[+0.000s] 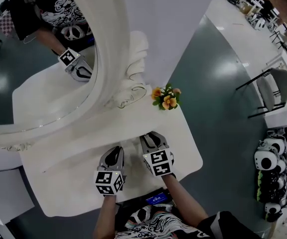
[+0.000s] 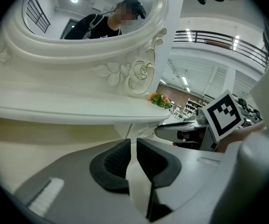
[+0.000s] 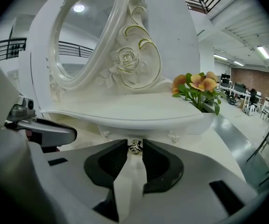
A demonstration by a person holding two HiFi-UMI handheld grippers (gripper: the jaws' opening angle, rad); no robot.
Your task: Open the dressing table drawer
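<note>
The left gripper (image 1: 115, 152) hangs over the white lower top of the dressing table (image 1: 73, 183), with its marker cube toward the person. In its own view the left gripper (image 2: 131, 149) has its dark pads drawn almost together. Only a thin slit shows between them, and nothing sits in it. Ahead of and above it runs the raised shelf (image 2: 55, 108), which carries the oval mirror (image 2: 92, 13) and its carved rose (image 2: 141, 73).

Just beside it, on its right and a little farther forward, is the right gripper (image 1: 152, 137). In the left gripper view this one shows as a grey jaw with a marker cube (image 2: 222, 114). The right gripper (image 3: 135, 152) is clenched on the small metal drawer knob (image 3: 134, 146), which is caught between the very tips of its two pads. The drawer front (image 3: 144, 133) lies straight ahead of these tips, tucked under the shelf's overhang. How far out it stands cannot be told. Above the right gripper rise the shelf (image 3: 139, 111) and the mirror (image 3: 83, 36), and the left gripper (image 3: 41, 129) shows at its left.

Ahead and to the right of the right gripper, orange flowers (image 3: 197, 85) with green leaves stand at the shelf's end (image 1: 166, 98). Well apart to the right, a chair (image 1: 275, 86) stands on the floor.
</note>
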